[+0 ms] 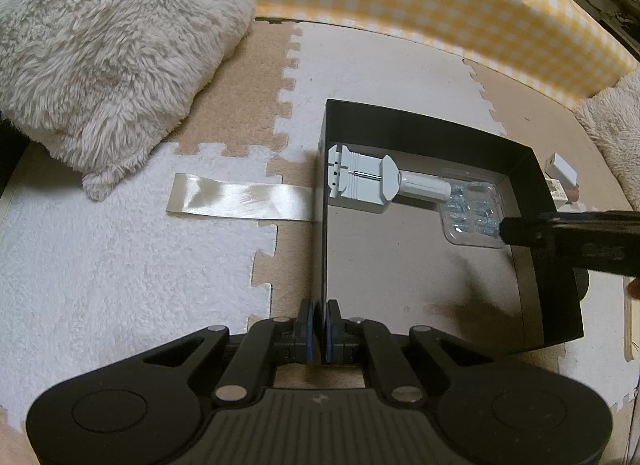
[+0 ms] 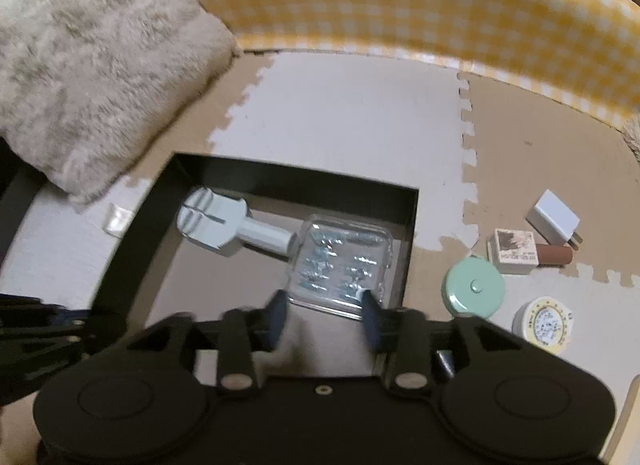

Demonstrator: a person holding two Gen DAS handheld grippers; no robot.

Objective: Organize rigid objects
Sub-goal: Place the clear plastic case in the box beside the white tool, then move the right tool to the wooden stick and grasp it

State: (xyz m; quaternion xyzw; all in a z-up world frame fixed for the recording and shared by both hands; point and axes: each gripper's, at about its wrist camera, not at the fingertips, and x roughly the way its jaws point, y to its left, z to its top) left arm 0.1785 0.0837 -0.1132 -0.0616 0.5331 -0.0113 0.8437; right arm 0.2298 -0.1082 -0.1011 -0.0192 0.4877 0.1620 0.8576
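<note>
A black open box lies on the foam floor mat. Inside it lie a pale grey watch-band tool and a clear plastic case of small metal parts. My left gripper is shut on the box's near left wall. My right gripper is open, its fingers on either side of the clear case's near edge, inside the box. The right gripper's finger shows in the left wrist view.
To the right of the box lie a white charger, a small printed box, a brown tube, a green round tin and a yellow-rimmed round tin. A shiny ribbon, a fluffy cushion and a yellow checked wall surround the mat.
</note>
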